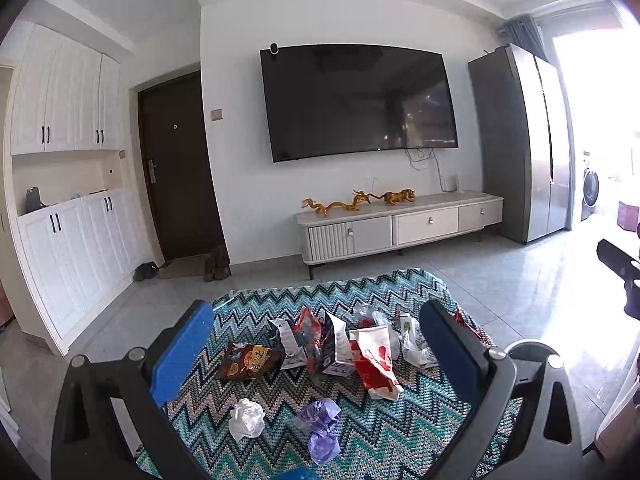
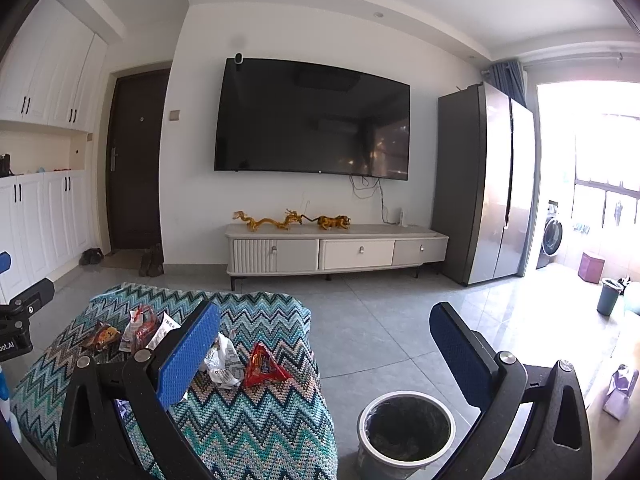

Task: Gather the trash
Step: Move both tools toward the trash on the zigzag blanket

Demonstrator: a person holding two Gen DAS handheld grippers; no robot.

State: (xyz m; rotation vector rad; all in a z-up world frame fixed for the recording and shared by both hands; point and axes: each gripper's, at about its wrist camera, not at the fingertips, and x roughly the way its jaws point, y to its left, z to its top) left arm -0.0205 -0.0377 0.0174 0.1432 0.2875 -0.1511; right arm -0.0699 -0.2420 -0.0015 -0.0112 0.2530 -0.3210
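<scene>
We judge this to be the opening of the collecting: nothing is held, and the litter lies spread on the zigzag-patterned worktop (image 1: 256,408).

Our left gripper (image 1: 316,356) has its fingers wide apart and empty. Between them and a little ahead sit the snack wrappers: a dark orange-printed packet (image 1: 250,362) nearer the left finger, a red and white carton (image 1: 374,356) nearer the right finger. Closer in, below the fingertips, lie a crumpled white paper (image 1: 247,418) and a purple wad (image 1: 322,428).

Our right gripper (image 2: 326,354) is likewise spread and empty. The lined bin (image 2: 406,428) stands on the floor between its fingers, just beside the worktop's edge. A red triangular wrapper (image 2: 264,366) rests just right of its left finger.

Next, we think one gripper should drop onto a single piece, perhaps the white paper, close gently, then carry it across to the bin. Thin wrappers may slip, so a pinch at a crumpled fold seems safest.
</scene>
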